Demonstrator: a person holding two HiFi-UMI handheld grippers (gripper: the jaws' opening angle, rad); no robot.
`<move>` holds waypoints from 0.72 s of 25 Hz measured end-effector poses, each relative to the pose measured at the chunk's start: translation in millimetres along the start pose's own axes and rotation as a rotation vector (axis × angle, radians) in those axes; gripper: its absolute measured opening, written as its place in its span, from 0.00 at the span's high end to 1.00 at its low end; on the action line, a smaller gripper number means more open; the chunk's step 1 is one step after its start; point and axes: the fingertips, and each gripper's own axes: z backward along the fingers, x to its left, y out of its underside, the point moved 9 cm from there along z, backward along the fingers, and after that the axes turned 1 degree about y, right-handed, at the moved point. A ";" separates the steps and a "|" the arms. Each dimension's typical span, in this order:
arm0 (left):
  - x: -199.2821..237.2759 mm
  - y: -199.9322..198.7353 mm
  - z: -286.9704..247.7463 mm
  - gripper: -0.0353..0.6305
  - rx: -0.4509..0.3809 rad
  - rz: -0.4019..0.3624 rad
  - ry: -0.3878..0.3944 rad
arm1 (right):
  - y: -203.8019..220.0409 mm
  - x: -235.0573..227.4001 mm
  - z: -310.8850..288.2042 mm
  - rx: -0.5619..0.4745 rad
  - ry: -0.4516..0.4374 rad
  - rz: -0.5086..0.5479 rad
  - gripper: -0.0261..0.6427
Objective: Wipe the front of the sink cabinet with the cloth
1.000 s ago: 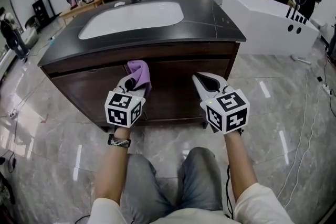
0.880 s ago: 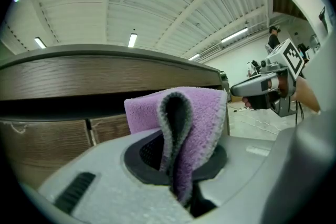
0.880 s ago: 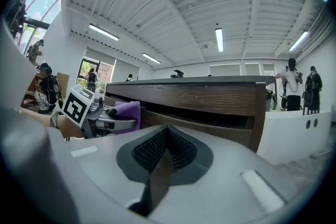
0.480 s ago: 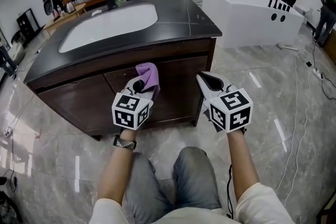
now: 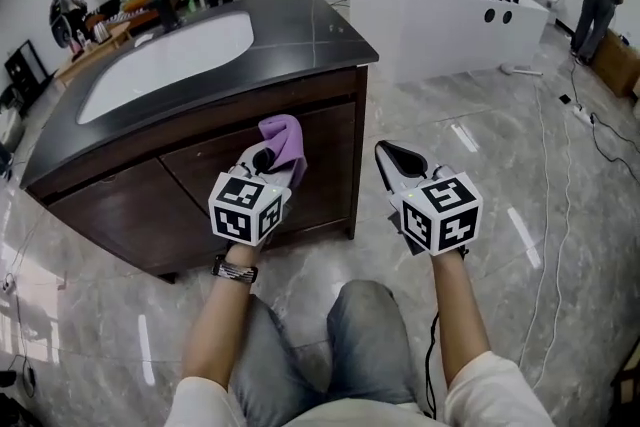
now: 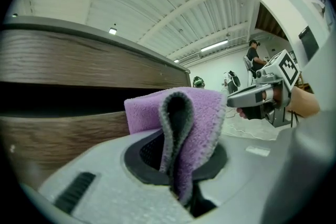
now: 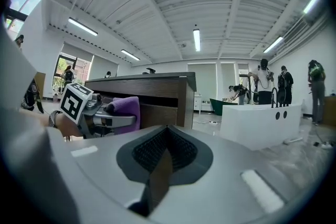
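Note:
A dark wood sink cabinet with a black top and white basin stands ahead of me. My left gripper is shut on a folded purple cloth, which sits against the cabinet front near its right door. In the left gripper view the cloth sticks up between the jaws, with the wood front just behind it. My right gripper is shut and holds nothing, hanging to the right of the cabinet's corner. The right gripper view shows the cloth and the cabinet to its left.
A white bathtub stands behind the cabinet at the right. Cables run over the glossy marble floor at the right. Several people work at the back of the room. My knees are below the grippers.
My view has shifted right along the cabinet, so its right corner now lies between the two grippers. The left gripper keeps the cloth on the wood front. The right gripper has stayed shut.

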 end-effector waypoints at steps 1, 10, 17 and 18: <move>-2.3 -1.2 -4.9 0.87 -0.002 0.003 0.012 | 1.3 -2.9 0.9 0.000 0.006 -0.003 0.95; -33.9 -13.1 -57.3 0.87 0.001 0.022 0.107 | 12.4 -24.5 14.3 0.006 0.071 -0.026 0.95; -63.3 -17.8 -89.8 0.87 0.004 0.020 0.173 | 17.2 -31.8 38.5 0.021 0.108 -0.020 0.95; -68.6 -19.9 -93.9 0.87 0.007 0.005 0.188 | 16.4 -33.4 41.1 0.020 0.116 -0.017 0.95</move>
